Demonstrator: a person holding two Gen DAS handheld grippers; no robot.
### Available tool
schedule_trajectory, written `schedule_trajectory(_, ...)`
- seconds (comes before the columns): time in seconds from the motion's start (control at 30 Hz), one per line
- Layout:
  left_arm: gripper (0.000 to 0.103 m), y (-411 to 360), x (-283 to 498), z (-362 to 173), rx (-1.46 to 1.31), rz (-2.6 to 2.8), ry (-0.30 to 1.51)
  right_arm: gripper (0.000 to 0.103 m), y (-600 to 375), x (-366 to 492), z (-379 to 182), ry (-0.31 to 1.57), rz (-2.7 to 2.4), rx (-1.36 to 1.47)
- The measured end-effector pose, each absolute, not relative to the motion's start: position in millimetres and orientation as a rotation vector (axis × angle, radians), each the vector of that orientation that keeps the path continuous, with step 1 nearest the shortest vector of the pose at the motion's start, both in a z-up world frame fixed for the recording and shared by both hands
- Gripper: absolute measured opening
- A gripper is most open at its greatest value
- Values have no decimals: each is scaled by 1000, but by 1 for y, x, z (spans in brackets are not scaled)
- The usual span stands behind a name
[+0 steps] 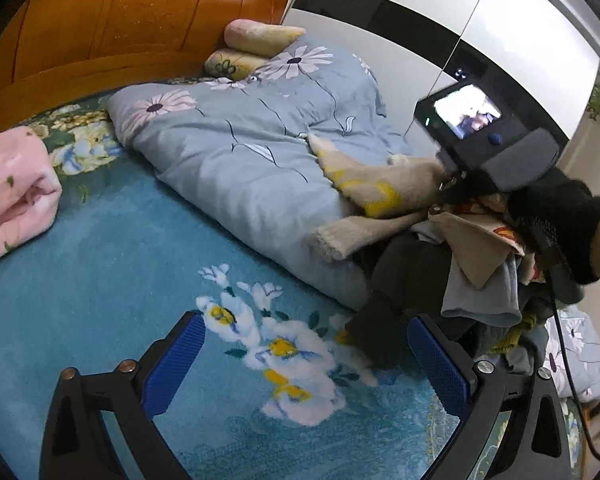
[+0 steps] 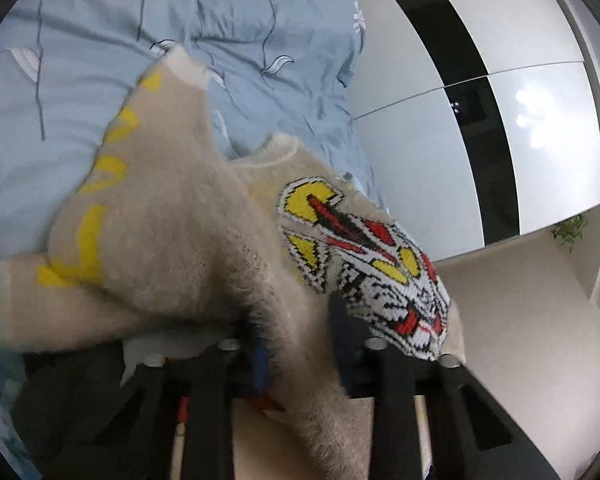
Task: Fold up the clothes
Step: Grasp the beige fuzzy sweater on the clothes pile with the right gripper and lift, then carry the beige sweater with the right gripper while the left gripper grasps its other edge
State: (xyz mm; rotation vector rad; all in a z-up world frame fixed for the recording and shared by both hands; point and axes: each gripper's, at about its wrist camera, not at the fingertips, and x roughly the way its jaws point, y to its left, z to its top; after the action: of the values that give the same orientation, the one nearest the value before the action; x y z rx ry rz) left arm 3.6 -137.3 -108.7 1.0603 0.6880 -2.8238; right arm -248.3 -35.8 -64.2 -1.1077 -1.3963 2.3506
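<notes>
Right gripper (image 2: pixel 300 344) clamped on beige sweater (image 2: pixel 172 240) | left gripper (image 1: pixel 304 364) apart over blanket (image 1: pixel 100 280)

You're looking at the bed (image 1: pixel 112 248): quilt (image 1: pixel 240 140) lying behind, pillows (image 1: pixel 256 40) sitting on its far end by the headboard (image 1: pixel 120 20). Folded blanket (image 1: pixel 12 188) lying far left. Clothes pile (image 1: pixel 472 280) sitting right, sweater (image 1: pixel 380 192) draping on top, onto the quilt.

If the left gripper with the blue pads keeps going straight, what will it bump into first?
Probably the teal floral blanket itself, near its white flower print: the open left gripper tilts down at it. A dark garment edges in by the right pad, though depth is unclear.
</notes>
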Motion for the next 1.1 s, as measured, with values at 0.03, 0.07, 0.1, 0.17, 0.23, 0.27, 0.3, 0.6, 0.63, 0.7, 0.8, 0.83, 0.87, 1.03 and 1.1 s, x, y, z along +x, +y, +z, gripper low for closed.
schedule_trajectory(0.03,103,-138,3,-110,1067,-2821,697,14,-33,-250,-55,-1343,2372,-1096)
schedule_trajectory(0.07,103,-138,3,-110,1070,-2817,702,11,-30,-251,-45,-1290,2392,-1081)
schedule_trajectory(0.1,103,-140,4,-111,1071,-2814,706,10,-26,-252,-33,-1241,2411,-1054)
schedule_trajectory(0.17,103,-143,5,-111,1088,-2808,733,10,-17,-250,-3,-1135,2457,-983)
schedule_trajectory(0.23,103,-150,12,-109,1094,-2790,819,10,-4,-245,34,-1047,2494,-898)
schedule_trajectory(0.27,103,-153,17,-109,1092,-2776,874,10,4,-242,55,-1006,2512,-858)
schedule_trajectory(0.3,103,-155,23,-109,1097,-2760,918,9,12,-239,71,-972,2536,-831)
schedule_trajectory(0.6,103,-129,67,-65,1144,-2842,909,8,99,-168,205,-653,2624,-649)
schedule_trajectory(0.63,103,-126,71,-56,1128,-2862,897,8,111,-157,216,-620,2626,-642)
schedule_trajectory(0.7,103,-122,78,-41,1098,-2894,888,8,141,-133,236,-543,2629,-627)
schedule_trajectory(0.8,103,-112,90,-16,1057,-2953,862,8,188,-92,262,-474,2599,-600)
schedule_trajectory(0.83,103,-107,95,-10,1055,-2973,844,8,206,-77,271,-450,2582,-586)
schedule_trajectory(0.87,103,-102,98,-5,1055,-2993,825,8,224,-62,280,-427,2565,-573)
schedule_trajectory(1.03,103,-68,115,12,1075,-3100,712,9,291,9,314,-393,2482,-547)
schedule_trajectory(1.1,103,-57,120,14,1091,-3126,683,9,308,37,318,-441,2454,-588)
